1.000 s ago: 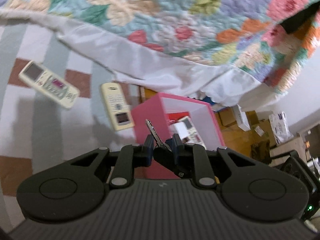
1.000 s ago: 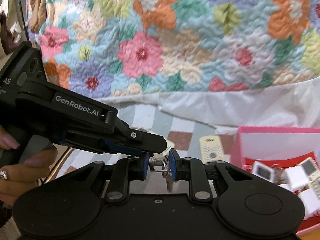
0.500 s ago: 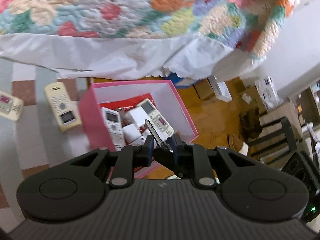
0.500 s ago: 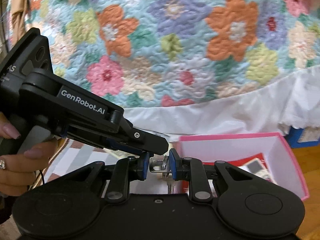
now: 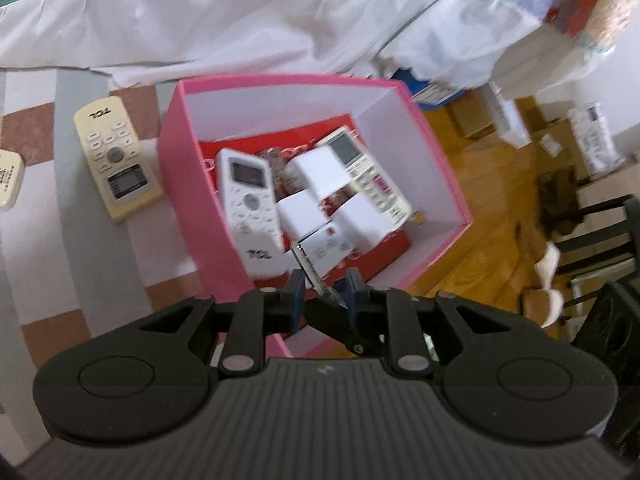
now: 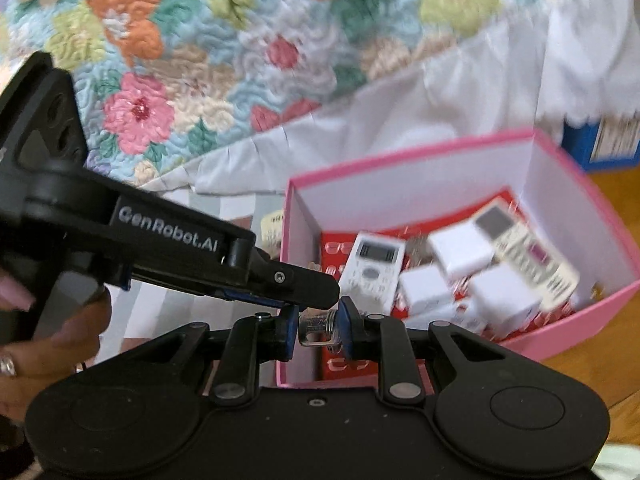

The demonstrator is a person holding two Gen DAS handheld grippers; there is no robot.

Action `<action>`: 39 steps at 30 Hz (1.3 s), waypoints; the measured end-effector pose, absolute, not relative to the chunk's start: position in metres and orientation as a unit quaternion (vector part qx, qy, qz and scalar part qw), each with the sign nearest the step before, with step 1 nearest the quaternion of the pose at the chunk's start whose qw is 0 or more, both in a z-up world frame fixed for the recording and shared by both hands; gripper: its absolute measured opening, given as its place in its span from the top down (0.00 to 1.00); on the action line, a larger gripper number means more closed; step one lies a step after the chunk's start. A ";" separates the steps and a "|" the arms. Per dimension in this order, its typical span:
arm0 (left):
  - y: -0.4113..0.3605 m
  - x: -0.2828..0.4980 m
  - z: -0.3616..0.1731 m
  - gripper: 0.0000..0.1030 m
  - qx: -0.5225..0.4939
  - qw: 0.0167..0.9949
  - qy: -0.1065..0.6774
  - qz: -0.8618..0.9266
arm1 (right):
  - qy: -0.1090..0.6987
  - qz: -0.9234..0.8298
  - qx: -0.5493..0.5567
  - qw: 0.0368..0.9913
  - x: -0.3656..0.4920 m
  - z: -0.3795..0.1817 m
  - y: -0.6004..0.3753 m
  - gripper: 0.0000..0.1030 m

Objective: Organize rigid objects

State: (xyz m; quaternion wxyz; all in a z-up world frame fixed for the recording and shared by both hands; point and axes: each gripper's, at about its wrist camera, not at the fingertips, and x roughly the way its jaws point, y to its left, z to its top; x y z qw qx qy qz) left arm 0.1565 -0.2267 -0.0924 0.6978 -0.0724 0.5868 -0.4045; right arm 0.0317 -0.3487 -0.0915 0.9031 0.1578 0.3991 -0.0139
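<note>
Both grippers hold one bunch of keys over the near edge of a pink box (image 5: 188, 184). My left gripper (image 5: 322, 300) is shut on a silver key blade (image 5: 306, 266). My right gripper (image 6: 318, 328) is shut on the key ring and key heads (image 6: 316, 328). The left gripper's black body (image 6: 168, 240) crosses the right wrist view at left. The box, also in the right wrist view (image 6: 580, 184), holds two white remotes (image 5: 252, 200) (image 5: 368, 176) and several small white boxes (image 5: 320, 172). A cream remote (image 5: 114, 156) lies on the rug left of the box.
A second cream remote (image 5: 8, 176) lies at the far left on the striped rug (image 5: 80, 248). A flower quilt (image 6: 224, 44) and white bed skirt (image 5: 240, 28) hang behind the box. Cardboard boxes (image 5: 592, 136), slippers (image 5: 548, 264) and black chair legs (image 5: 592, 236) are on the wood floor at right.
Both grippers have moved right and forward with the keys, from over the rug to over the pink box. Their grip is unchanged.
</note>
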 end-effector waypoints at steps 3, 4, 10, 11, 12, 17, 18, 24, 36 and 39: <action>-0.224 0.155 -0.086 0.60 -0.061 0.705 0.578 -0.407 | 0.399 -0.017 0.153 0.904 0.026 -0.087 -0.349 0.67; -0.222 0.154 -0.081 0.57 -0.057 0.709 0.572 -0.408 | 0.397 -0.019 0.143 0.906 0.023 -0.082 -0.348 0.63; -0.199 0.151 -0.040 0.50 -0.012 0.731 0.552 -0.401 | 0.401 -0.007 0.081 0.913 0.009 -0.044 -0.330 0.52; -0.193 0.149 -0.032 0.49 0.001 0.736 0.549 -0.396 | 0.400 0.000 0.067 0.914 0.007 -0.036 -0.324 0.49; -0.188 0.148 -0.026 0.48 0.009 0.741 0.546 -0.391 | 0.397 0.008 0.052 0.916 0.006 -0.028 -0.317 0.48; -0.156 0.144 0.006 0.32 0.035 0.768 0.520 -0.372 | 0.388 0.057 -0.009 0.920 0.008 0.000 -0.282 0.45; -0.148 0.144 0.012 0.27 0.039 0.776 0.512 -0.366 | 0.390 0.070 -0.016 0.918 0.011 0.002 -0.275 0.44; -0.093 0.153 0.030 0.14 0.042 0.809 0.484 -0.330 | 0.404 0.119 -0.066 0.904 0.032 -0.003 -0.235 0.40; -0.003 0.189 -0.006 0.13 -0.002 0.856 0.464 -0.227 | 0.382 0.193 -0.102 0.898 0.110 -0.034 -0.188 0.32; 0.009 0.201 -0.027 0.13 -0.024 0.863 0.463 -0.203 | 0.371 0.210 -0.129 0.895 0.130 -0.056 -0.178 0.25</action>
